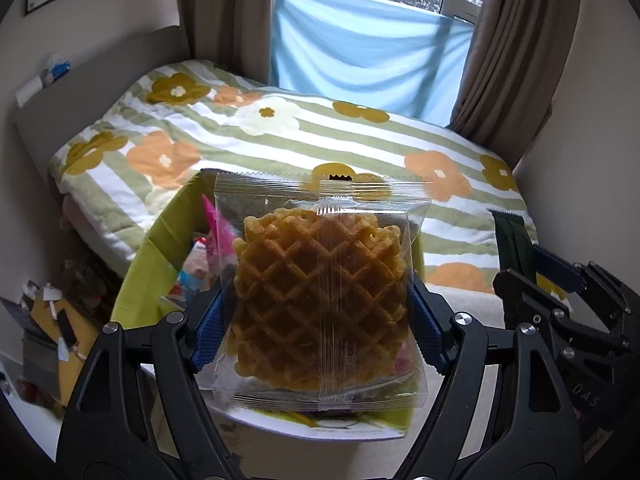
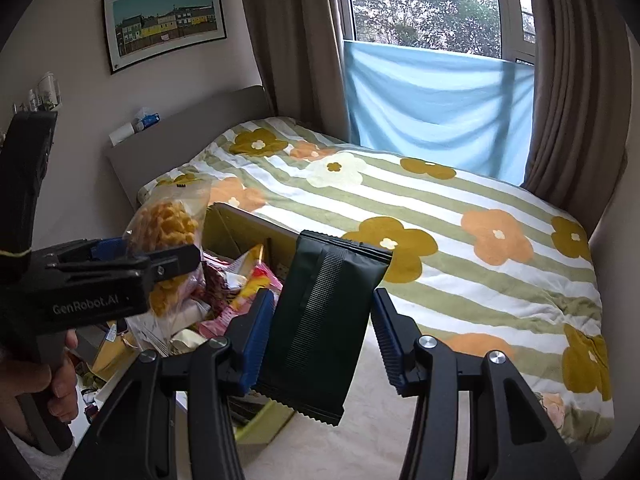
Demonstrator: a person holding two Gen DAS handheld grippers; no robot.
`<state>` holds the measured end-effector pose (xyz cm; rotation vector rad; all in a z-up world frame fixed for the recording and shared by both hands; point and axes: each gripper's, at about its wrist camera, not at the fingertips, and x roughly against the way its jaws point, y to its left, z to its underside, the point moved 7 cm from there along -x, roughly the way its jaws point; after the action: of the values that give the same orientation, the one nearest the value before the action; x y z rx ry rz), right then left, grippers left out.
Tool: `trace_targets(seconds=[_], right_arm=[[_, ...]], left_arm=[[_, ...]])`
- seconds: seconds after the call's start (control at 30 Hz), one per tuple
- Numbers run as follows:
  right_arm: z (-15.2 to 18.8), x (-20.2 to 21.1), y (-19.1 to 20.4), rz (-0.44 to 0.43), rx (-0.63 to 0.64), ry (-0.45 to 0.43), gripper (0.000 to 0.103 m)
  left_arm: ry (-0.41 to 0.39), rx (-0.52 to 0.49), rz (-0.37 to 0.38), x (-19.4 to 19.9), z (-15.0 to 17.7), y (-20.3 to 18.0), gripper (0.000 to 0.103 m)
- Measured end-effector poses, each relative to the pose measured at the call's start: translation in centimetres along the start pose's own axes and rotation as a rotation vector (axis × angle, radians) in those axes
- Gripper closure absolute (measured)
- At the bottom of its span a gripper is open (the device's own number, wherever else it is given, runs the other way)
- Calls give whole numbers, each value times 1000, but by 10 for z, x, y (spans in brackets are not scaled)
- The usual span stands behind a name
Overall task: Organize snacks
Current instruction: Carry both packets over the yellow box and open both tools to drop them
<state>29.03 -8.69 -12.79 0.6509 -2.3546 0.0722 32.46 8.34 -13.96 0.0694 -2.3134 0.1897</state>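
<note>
Clear crinkled plastic wraps the waffle packet (image 1: pixel 320 300), a square pouch with zigzag-cut seals holding golden, grid-patterned waffles. The left gripper (image 1: pixel 316 320) has it pinched between its ribbed blue pads (image 1: pixel 208 332), which press on the packet's two side edges so that it stands upright with a back seam running down the middle. It hangs over the green box (image 1: pixel 136 280), an open cardboard carton with lime-coloured walls, where glossy pink and white snack wrappers (image 1: pixel 200 264) lie jumbled inside.

The right gripper (image 2: pixel 316 336) carries a dark green pouch (image 2: pixel 320 320), matte and oblong, with a band of fine ridges down its length and serrated ends. The pouch tilts to the right and rests against the left blue pad (image 2: pixel 256 344); the right pad (image 2: pixel 386 344) appears to stand just off its edge, so the jaws look only loosely closed around it and I cannot tell how firm the grip is. It sits above the near corner of the same carton and the pale surface beside it.

Behind both lies a bed with a quilted cover (image 2: pixel 440 216) striped green and white, printed with big rounded flowers in orange and mustard. Brown pleated curtains (image 2: pixel 576 80) frame the window, and a light blue cloth (image 2: pixel 432 100) hangs across its lower part.
</note>
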Motion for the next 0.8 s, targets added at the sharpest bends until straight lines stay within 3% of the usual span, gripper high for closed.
trace_targets(seconds=[0.17, 0.33, 0.4, 0.47, 0.57, 0.8], right_arm=[[-14, -32, 36, 5, -36, 29, 57], [-16, -55, 49, 61, -107, 48, 57], [-14, -59, 50, 87, -128, 58, 57], [-14, -60, 51, 110, -145, 64, 57], [-14, -60, 50, 133, -167, 71, 57], [-14, -70, 56, 109, -158, 90, 57]], left_arm=[[69, -69, 58, -20, 12, 42, 27], [124, -187, 120, -49, 28, 47, 27], [135, -215, 155, -56, 30, 47, 22], [146, -259, 170, -61, 31, 44, 1], [126, -316, 172, -60, 31, 42, 0], [137, -278, 183, -55, 31, 62, 0]])
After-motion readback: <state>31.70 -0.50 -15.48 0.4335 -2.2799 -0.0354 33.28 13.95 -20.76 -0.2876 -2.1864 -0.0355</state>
